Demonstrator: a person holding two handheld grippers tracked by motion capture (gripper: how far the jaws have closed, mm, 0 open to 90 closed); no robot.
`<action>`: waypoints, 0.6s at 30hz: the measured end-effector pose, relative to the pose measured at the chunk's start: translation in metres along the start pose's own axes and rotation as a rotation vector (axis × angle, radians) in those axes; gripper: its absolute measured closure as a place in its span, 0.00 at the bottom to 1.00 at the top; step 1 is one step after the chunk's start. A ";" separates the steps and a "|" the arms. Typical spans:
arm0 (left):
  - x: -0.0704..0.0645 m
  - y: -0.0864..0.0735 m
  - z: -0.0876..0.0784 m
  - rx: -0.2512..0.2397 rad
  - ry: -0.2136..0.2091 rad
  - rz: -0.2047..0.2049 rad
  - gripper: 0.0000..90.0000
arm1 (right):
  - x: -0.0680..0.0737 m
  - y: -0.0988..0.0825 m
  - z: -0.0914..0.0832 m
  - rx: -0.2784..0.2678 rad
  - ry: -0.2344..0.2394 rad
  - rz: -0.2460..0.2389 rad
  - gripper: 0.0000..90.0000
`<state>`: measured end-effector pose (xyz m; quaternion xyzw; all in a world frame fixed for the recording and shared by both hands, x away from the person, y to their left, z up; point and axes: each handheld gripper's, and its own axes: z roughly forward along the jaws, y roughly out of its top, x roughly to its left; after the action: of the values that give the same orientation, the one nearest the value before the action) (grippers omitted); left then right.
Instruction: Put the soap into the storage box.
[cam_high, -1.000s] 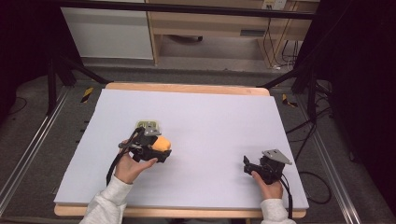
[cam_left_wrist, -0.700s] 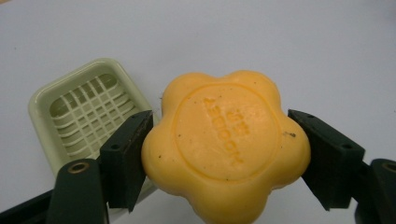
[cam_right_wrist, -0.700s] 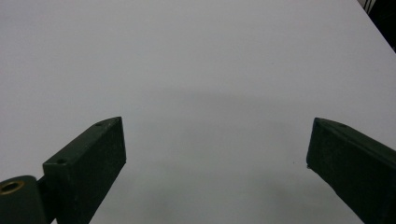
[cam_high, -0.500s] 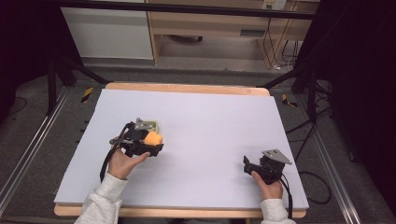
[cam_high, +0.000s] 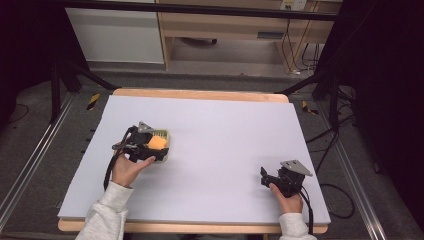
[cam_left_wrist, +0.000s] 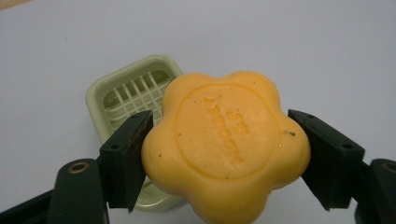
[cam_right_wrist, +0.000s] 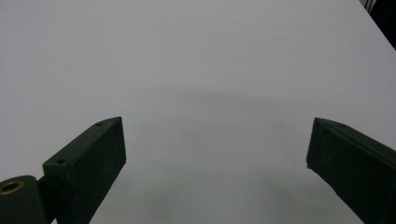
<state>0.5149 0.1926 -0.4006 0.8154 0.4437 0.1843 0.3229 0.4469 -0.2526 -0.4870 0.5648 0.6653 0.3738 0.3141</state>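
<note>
The orange flower-shaped soap (cam_left_wrist: 224, 147) sits pinched between the left gripper (cam_high: 150, 147)'s jaws, left of centre in the high view, hanging just over the pale green soap dish (cam_left_wrist: 135, 88). My guess is it's being set into the dish; next it needs lowering squarely inside the rim, then letting go. The right gripper (cam_high: 280, 180), jaws wide apart and holding nothing, waits lower right, near the table (cam_high: 225, 120)'s edge. Open tabletop lies between them.

Orange flower-shaped soap (cam_left_wrist: 224, 147); pale green soap dish (cam_left_wrist: 122, 91) with grid pattern; white table (cam_high: 225, 130).
</note>
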 end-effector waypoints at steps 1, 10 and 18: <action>0.001 0.000 0.001 0.001 0.004 0.000 0.28 | 0.000 0.000 0.000 0.000 0.000 0.000 0.06; 0.008 0.006 0.009 -0.006 0.025 -0.008 0.28 | 0.000 0.000 0.000 0.001 0.001 0.002 0.06; 0.015 0.008 0.013 -0.006 0.030 -0.022 0.28 | 0.000 0.000 0.000 0.000 0.001 0.001 0.06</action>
<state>0.5358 0.1969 -0.4043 0.8067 0.4568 0.1942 0.3207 0.4469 -0.2527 -0.4870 0.5649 0.6653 0.3741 0.3137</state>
